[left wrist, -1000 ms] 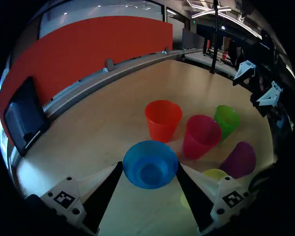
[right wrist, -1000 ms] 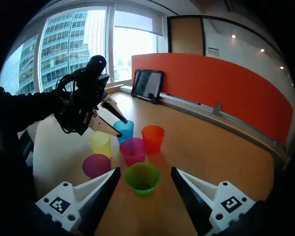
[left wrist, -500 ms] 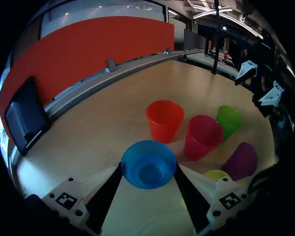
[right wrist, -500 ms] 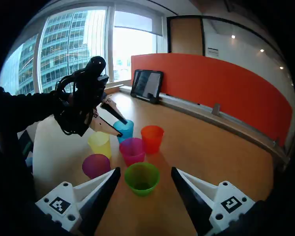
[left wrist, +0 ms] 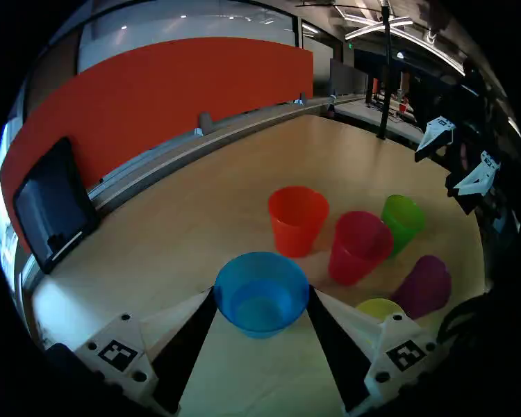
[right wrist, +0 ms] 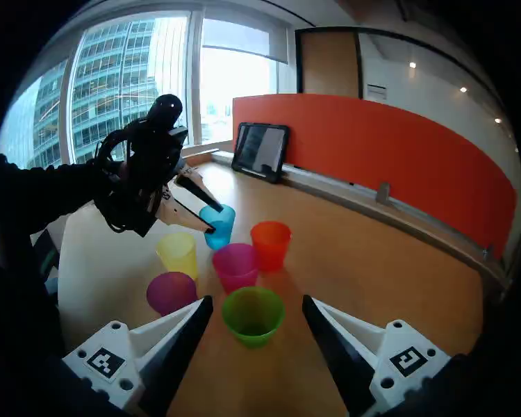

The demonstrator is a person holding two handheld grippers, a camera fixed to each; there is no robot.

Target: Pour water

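One blue cup (left wrist: 261, 293), clamped in the jaws of my left gripper (left wrist: 260, 292), had lifted and tilted towards pouring; my right gripper (right wrist: 257, 300) held its jaws apart.

Cups (right wrist: 236, 264) clustered on table (right wrist: 371, 278) (tablet (right wrist: 260, 149) behind, against the partition (right wrist: 399, 153))

Right gripper view: tall windows (right wrist: 156, 83) at 10–11 o'clock, strong daylight, glass towers (right wrist: 45, 104) outside. Orange partition (right wrist: 399, 153) from 12 to 3 o'clock, grey rail (right wrist: 399, 208) along base. Wooden door panel (right wrist: 328, 62) at 12 o'clock, white wall (right wrist: 441, 76) beside it, ceiling spots (right wrist: 413, 64) at 1 o'clock. Pale wooden table (right wrist: 371, 264) across centre. Left gripper view: ceiling strip lights (left wrist: 371, 28) at 1 o'clock, black pole (left wrist: 385, 76) beneath, far room dim.
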